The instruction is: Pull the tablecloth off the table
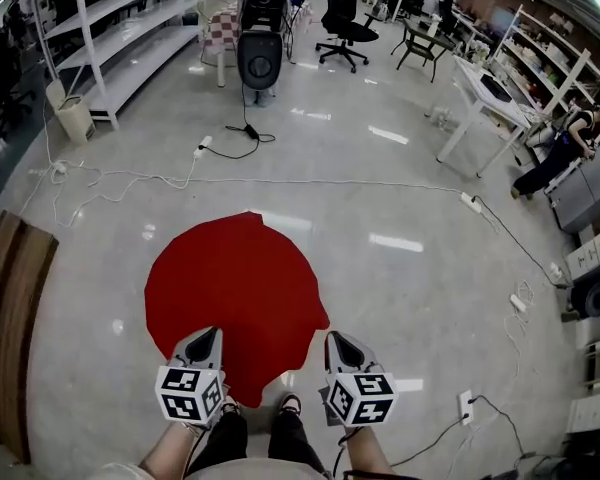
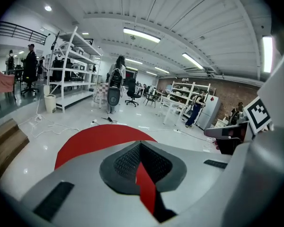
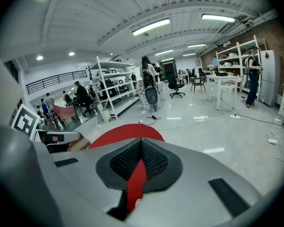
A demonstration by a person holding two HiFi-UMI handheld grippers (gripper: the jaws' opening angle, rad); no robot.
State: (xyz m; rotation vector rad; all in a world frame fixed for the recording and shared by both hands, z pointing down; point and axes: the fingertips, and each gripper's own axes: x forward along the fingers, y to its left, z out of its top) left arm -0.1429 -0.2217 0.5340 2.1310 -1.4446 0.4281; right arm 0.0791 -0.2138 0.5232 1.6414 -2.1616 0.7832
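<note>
A round red tablecloth (image 1: 230, 293) is spread out in front of me above the glossy floor, and no table shows beneath it. My left gripper (image 1: 210, 334) is shut on the cloth's near edge at the left. My right gripper (image 1: 334, 338) is shut on that edge at the right. In the left gripper view a strip of red cloth (image 2: 145, 183) is pinched between the dark pads (image 2: 125, 162), with the rest of the cloth (image 2: 97, 138) stretching ahead. The right gripper view shows the same: a red strip (image 3: 135, 183) is clamped in the jaws and the cloth (image 3: 125, 132) lies beyond.
A wooden tabletop (image 1: 10, 318) lies at the left edge. White shelving (image 1: 130, 38), a black standing device (image 1: 260, 58), an office chair (image 1: 345, 23) and a white table (image 1: 490, 98) stand further off. Cables (image 1: 230, 138) trail over the floor. A person (image 1: 560, 158) crouches at the far right.
</note>
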